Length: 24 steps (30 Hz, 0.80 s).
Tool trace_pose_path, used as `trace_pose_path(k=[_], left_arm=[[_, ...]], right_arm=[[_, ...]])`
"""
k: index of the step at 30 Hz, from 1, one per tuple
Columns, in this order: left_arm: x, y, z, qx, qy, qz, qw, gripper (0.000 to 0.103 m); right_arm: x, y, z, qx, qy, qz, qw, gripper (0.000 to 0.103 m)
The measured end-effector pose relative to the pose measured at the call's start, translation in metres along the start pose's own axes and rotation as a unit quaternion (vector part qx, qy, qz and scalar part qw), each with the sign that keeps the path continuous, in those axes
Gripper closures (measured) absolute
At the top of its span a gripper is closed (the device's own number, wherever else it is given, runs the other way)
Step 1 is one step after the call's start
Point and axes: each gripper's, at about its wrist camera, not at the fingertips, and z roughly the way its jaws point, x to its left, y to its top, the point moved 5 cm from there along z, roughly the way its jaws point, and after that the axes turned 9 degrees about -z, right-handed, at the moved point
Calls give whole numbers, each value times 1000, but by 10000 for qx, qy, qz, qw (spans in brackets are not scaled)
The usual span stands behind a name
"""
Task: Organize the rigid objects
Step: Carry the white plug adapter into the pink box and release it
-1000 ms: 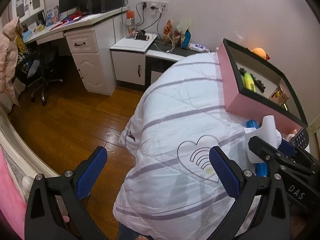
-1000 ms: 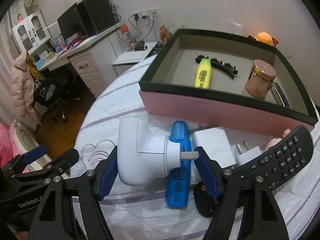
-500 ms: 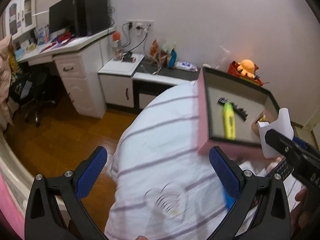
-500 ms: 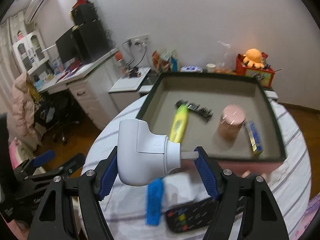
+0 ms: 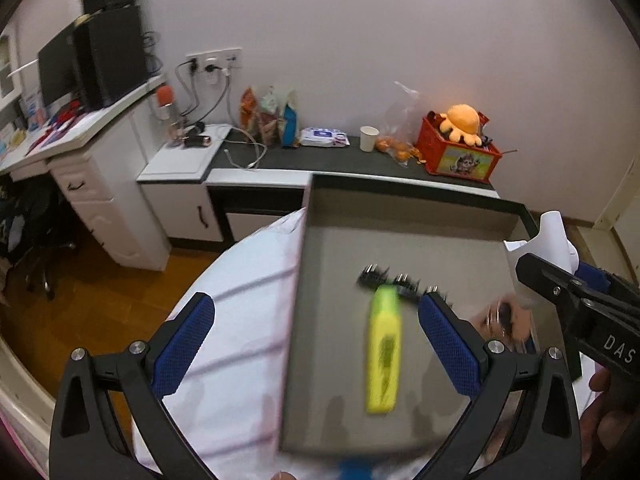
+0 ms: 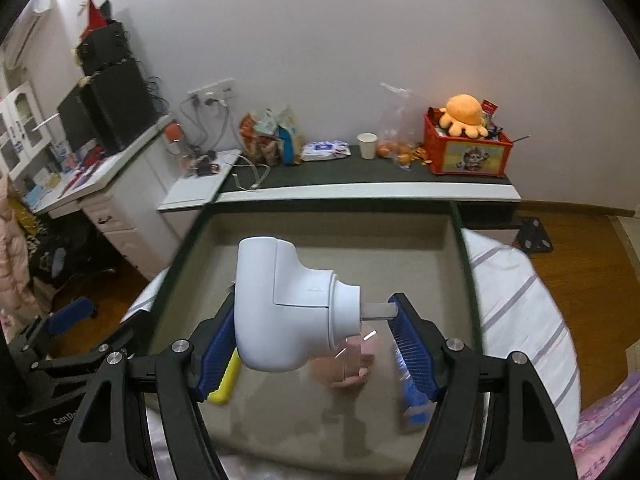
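A bedroom with a white wall, a desk at far left and a striped bed (image 5: pixel 240 320) carrying an open box (image 6: pixel 464 248). The right gripper (image 6: pixel 316 336) has its fingers (image 6: pixel 412 344) clamped on a white plug adapter (image 6: pixel 288 304), held above the box floor, while the left gripper (image 5: pixel 316 344) hangs with fingers spread and empty over the box's left side. A highlighter (image 5: pixel 384 352), a black clip (image 5: pixel 400 280), a pinkish jar (image 6: pixel 352 364) and a blue item (image 6: pixel 412 396) already lie inside; the adapter seems next to go in.

The right gripper (image 6: pixel 310 330) clamps a white plug adapter (image 6: pixel 288 304) between its pads; the left gripper (image 5: pixel 316 340) hangs empty, jaws wide apart.
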Motion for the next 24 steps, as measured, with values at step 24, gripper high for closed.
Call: trace_pose_path(k=[24], left_arm=[[-37, 7, 67, 534, 209, 357, 9977, 0]], right_arm=[[-58, 8, 97, 1278, -293, -73, 9913, 24]])
